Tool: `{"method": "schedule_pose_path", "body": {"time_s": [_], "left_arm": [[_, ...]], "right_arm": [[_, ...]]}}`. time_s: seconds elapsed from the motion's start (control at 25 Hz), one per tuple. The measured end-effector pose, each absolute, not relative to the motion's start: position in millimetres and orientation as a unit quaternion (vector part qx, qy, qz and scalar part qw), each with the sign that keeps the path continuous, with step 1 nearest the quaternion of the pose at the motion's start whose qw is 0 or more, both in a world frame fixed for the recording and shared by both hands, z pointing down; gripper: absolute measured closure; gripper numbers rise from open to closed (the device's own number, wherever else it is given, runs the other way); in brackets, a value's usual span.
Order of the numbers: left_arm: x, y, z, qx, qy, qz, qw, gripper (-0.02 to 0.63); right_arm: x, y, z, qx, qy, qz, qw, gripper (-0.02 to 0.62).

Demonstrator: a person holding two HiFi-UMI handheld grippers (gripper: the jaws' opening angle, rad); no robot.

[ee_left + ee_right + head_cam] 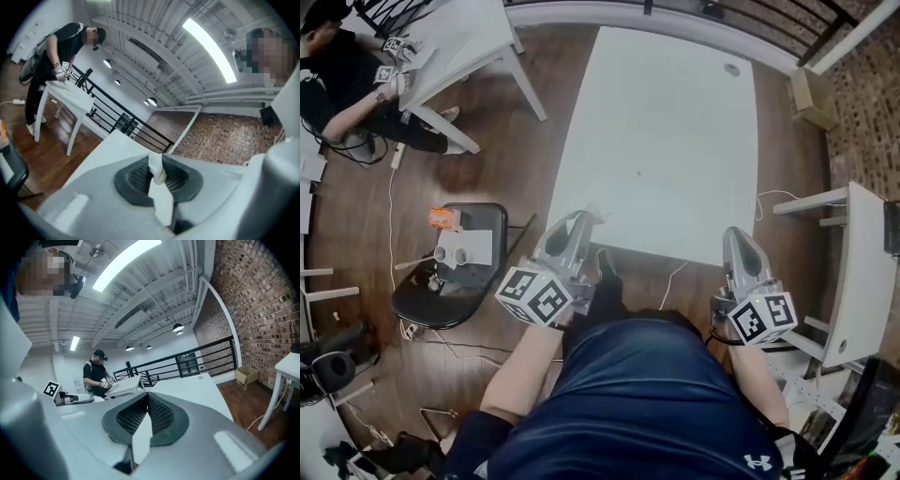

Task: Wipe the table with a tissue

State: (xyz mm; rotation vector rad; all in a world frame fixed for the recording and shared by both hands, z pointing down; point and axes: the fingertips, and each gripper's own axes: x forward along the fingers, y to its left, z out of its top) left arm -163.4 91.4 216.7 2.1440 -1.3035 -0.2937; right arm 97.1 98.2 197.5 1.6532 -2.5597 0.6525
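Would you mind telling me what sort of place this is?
Probably an indoor loft workspace or lab: bare white table, brick wall, black railing, and a second person working at another table.

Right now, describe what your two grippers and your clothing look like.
The left gripper and right gripper both have light grey, tapering plastic tongs lined with dark ribbed pads. Each carries a white cube printed with black square markers at its rear. The person wears a navy shirt with a small white logo.
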Motion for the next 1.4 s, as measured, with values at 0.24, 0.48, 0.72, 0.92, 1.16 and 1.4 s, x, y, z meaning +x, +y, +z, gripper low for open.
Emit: {"method": "schedule_pose_path", "body": {"time_s": [0.24, 0.48, 0.72, 0.92, 1.16, 1.4], "left_arm": [[-162, 20, 237, 0.856, -0.475, 0.005, 0.203, 0.58], [-142, -15, 271, 0.882, -0.443, 0.15, 0.049, 0.58], [-118, -18, 307, 0.868, -0.414, 0.267, -0.064, 0.58], [-101, -24, 344, 0.861, -0.378, 0.32, -0.114, 0.58], [-102, -22, 385, 0.85, -0.371, 0.357, -0.11, 0.58], [-112, -27, 412, 0.841, -0.381, 0.381, -0.048, 0.58]], "right_arm": [[78, 30, 215, 0.529, -0.821, 0.207, 0.048, 0.584], [76, -15, 268, 0.499, -0.835, 0.215, 0.088, 0.584], [93, -37, 320, 0.483, -0.832, 0.249, 0.107, 0.584], [103, -53, 345, 0.476, -0.832, 0.262, 0.109, 0.584], [99, -57, 373, 0.463, -0.836, 0.271, 0.118, 0.584], [87, -58, 380, 0.457, -0.842, 0.262, 0.119, 0.584]]}}
